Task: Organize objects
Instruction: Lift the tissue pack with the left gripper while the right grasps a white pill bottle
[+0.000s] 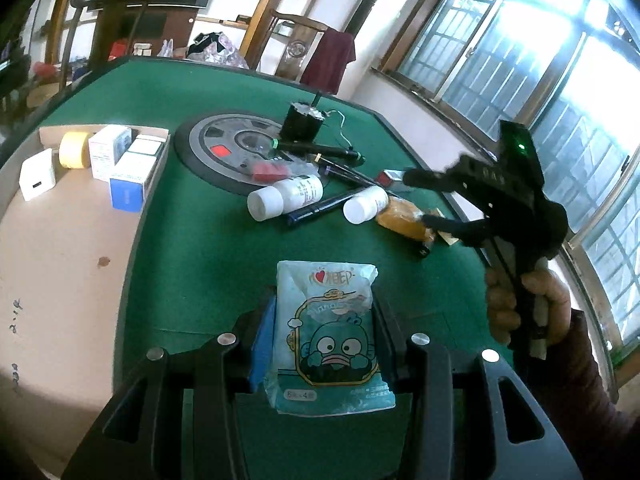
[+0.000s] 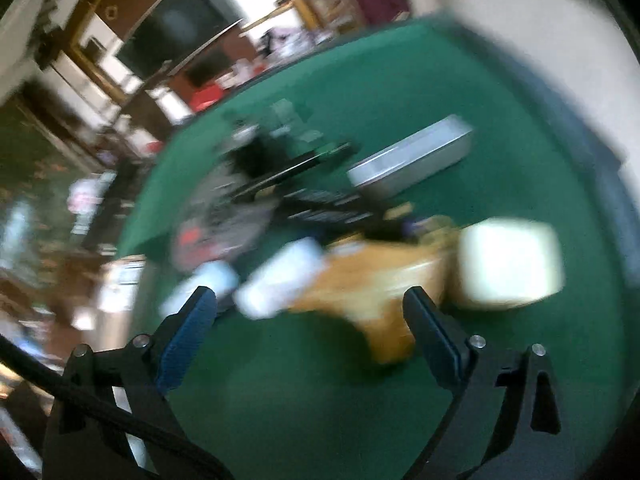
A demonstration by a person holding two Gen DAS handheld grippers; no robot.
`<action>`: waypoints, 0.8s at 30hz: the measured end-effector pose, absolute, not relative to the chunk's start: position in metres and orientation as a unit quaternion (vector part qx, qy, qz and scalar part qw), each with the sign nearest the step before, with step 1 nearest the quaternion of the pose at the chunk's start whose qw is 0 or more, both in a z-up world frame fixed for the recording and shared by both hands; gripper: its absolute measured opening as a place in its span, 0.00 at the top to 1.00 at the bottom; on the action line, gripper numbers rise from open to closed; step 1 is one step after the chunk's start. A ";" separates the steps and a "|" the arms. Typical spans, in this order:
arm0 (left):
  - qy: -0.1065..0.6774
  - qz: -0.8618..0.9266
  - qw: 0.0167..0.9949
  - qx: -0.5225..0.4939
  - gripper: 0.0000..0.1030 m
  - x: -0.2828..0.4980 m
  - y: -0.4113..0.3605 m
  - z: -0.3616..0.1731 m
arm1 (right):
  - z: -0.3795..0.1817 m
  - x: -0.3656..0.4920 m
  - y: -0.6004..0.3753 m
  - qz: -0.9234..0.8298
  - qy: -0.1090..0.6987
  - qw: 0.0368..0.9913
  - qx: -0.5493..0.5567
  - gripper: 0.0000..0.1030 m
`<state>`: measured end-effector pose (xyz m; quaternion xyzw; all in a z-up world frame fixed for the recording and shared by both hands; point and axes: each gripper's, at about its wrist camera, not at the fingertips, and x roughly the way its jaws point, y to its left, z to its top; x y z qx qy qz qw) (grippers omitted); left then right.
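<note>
Left wrist view: left gripper [image 1: 320, 344] clamps tissue pack [image 1: 332, 336].

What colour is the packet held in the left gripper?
Pale teal-blue, printed with a teal cartoon fish; the packet shows best in the left wrist view.

Left wrist view looks across the green table [image 1: 192, 240]; blurred right wrist view faces the same clutter, closer

the black two-finger left gripper [image 1: 324, 344] is clamped on a packet; the black right gripper [image 2: 310, 328], gripped by a bare hand [image 1: 528, 308], has its jaws spread wide.
</note>
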<state>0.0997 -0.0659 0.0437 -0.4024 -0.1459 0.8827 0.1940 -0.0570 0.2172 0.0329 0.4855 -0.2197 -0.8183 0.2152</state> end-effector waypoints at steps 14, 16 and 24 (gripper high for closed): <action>-0.182 0.882 0.194 -0.389 0.63 0.099 -0.108 0.041 | 0.063 -0.068 0.152 -0.863 -0.119 0.136 0.472 0.34; -0.190 0.880 0.197 -0.388 0.63 0.098 -0.115 0.040 | 0.052 -0.075 0.144 -0.861 -0.084 0.097 0.492 0.40; -0.202 0.880 0.201 -0.381 0.63 0.099 -0.134 0.037 | 0.024 -0.098 0.136 -0.849 -0.070 0.026 0.524 0.66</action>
